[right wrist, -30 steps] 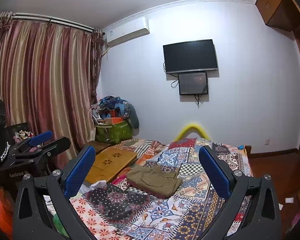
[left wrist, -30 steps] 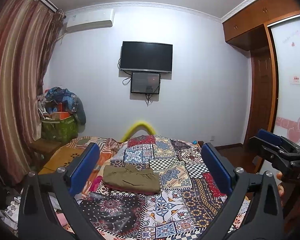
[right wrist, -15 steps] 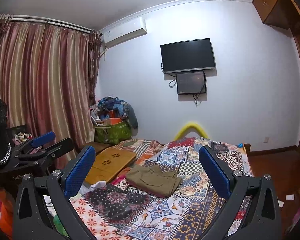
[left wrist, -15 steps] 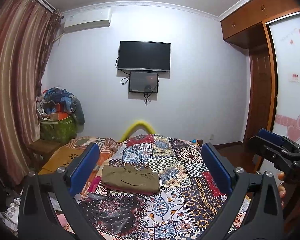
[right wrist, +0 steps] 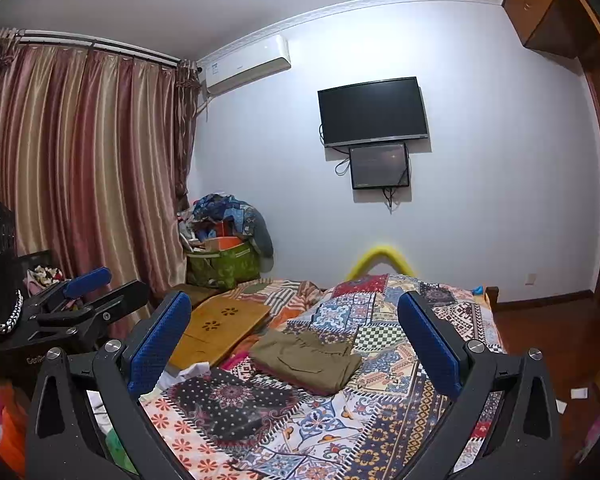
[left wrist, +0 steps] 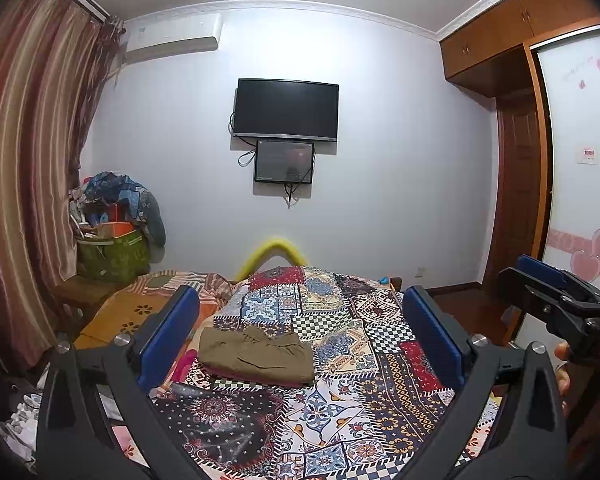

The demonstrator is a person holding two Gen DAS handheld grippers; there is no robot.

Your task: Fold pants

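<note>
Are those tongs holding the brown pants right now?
No. The folded pants lie alone on the patchwork bedspread, and the left tongs and right tongs are wide open, gripping nothing.

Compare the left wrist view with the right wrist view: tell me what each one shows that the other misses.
Only the left wrist view shows the sliding door with pink hearts and the right gripper from the side, jaws apart.

Only the right wrist view shows the left gripper from the side, jaws apart, and the white scrap on the floor.

Both show the folded olive pants lying on the patchwork quilt, untouched by either gripper, plus the TV, air conditioner, striped curtains and green bag.
</note>
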